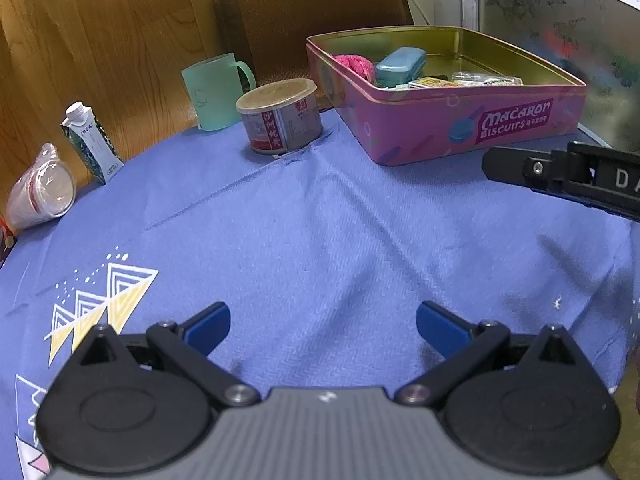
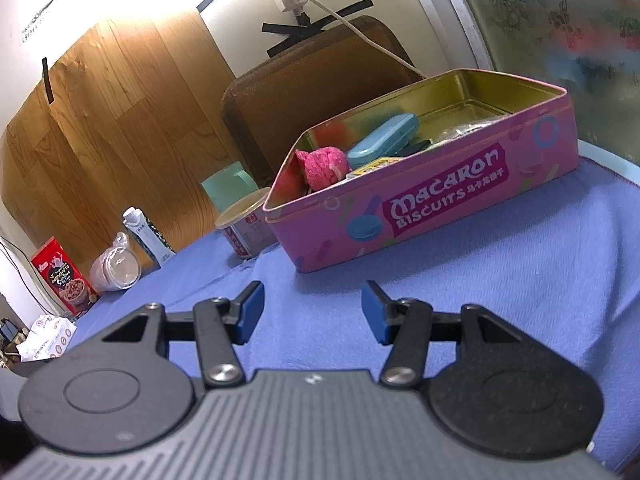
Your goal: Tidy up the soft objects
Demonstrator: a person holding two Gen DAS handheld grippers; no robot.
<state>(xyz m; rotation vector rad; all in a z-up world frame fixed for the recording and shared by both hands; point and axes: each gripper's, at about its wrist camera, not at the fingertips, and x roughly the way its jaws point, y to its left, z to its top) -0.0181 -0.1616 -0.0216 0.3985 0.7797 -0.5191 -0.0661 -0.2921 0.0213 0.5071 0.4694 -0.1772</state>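
Note:
An open pink biscuit tin stands at the far side of the blue tablecloth. Inside it lie a fluffy pink soft thing, a teal case and some small packets. My left gripper hangs open over bare cloth, nothing between its blue pads. My right gripper is also open and empty, a short way in front of the tin. The right gripper's finger shows at the right edge of the left wrist view.
Left of the tin stand a lidded round can, a green mug, a small carton and a tipped plastic cup. A red box is further left. A brown chair back rises behind.

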